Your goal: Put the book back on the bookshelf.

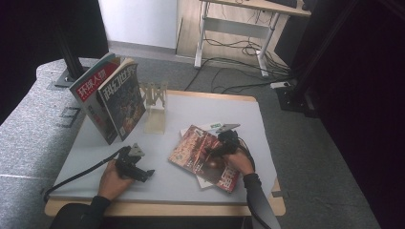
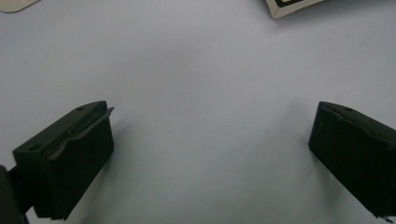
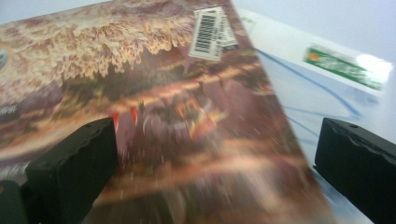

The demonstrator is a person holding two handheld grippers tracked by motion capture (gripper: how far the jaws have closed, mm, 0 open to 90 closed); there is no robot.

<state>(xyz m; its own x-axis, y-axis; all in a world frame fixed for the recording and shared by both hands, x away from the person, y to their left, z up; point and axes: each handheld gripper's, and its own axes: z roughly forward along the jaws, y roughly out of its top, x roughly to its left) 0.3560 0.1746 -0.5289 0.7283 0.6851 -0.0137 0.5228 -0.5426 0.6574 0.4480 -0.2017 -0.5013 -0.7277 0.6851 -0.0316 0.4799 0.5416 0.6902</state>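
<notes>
Under right tongs (image 3: 215, 140) — barcoded magazine (image 3: 154, 93).

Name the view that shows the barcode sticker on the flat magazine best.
The right gripper view: the barcode sticker sits large atop the magazine. In the high view the magazine is too small to read it.

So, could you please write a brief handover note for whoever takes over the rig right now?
Left claw: open, holding nothing, low over bare table at the front left.
Right claw: open, over the red magazine lying flat front right, not gripping it.
A white booklet lies under that magazine.
Two magazines stand upright at the back left beside a wooden stand.
Left, probably: grip the flat magazine and stand it with the others.
</notes>
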